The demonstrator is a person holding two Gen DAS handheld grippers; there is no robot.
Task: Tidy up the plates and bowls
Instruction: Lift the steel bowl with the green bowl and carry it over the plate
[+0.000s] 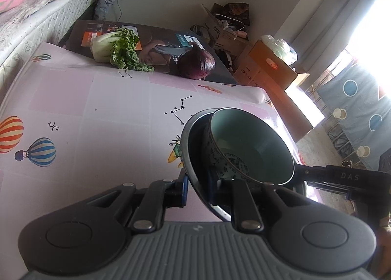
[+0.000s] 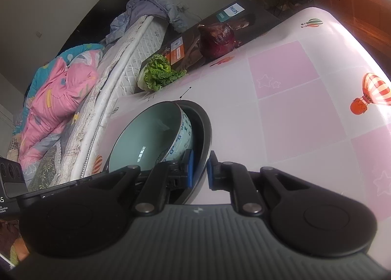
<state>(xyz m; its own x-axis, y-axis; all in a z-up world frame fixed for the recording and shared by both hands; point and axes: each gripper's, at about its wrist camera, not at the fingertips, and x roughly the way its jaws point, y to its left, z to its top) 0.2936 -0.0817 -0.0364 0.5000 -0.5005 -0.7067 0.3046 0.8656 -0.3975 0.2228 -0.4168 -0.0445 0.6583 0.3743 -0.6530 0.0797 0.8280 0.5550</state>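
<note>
A dark plate (image 1: pixel 193 148) carries a pale green bowl (image 1: pixel 246 140) with a blue-and-white patterned outside. Both are held above the pink balloon-print table (image 1: pixel 110 108). My left gripper (image 1: pixel 199 189) is shut on the plate's rim from one side. In the right wrist view the same plate (image 2: pixel 204 130) and bowl (image 2: pixel 151 130) show, and my right gripper (image 2: pixel 199 170) is shut on the plate's opposite rim. The plate's underside is hidden.
A leafy cabbage (image 1: pixel 117 46) and a red cabbage (image 1: pixel 198 63) lie by a dark flat box (image 1: pixel 156 40) at the table's far edge. A bed (image 2: pixel 73 79) runs along one side. Cardboard boxes (image 1: pixel 259 64) stand on the floor beyond.
</note>
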